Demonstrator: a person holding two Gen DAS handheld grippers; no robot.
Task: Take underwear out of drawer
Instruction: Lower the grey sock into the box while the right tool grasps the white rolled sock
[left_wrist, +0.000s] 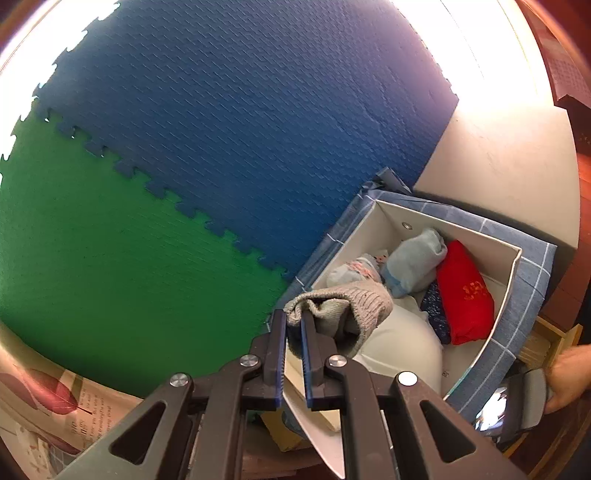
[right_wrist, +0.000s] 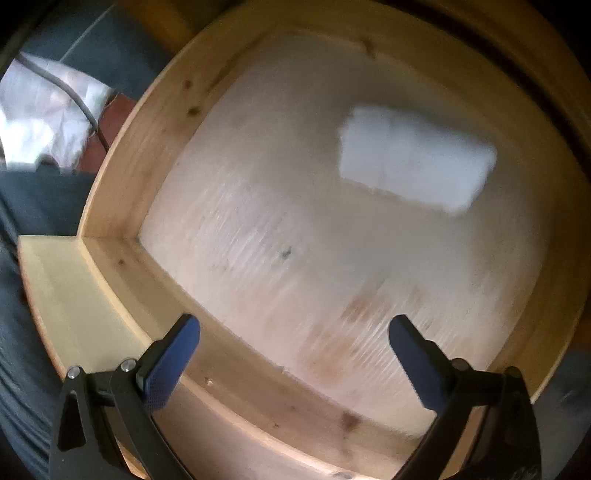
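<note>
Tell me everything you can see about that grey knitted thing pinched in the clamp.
The grey knitted garment looks like soft ribbed wool or cotton, speckled, with a thick folded cuff or band. It is bunched and drooping. The left gripper is shut on one folded edge, its blue-padded fingers pressing the cloth. It hangs over the near corner of the blue checked fabric box, above a pale bundle inside. What garment it is cannot be told.

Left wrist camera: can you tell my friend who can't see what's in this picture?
The left gripper is shut on a grey knitted garment above a blue checked fabric box holding a red bundle and a pale blue bundle. Behind lie blue and green foam mats.
</note>
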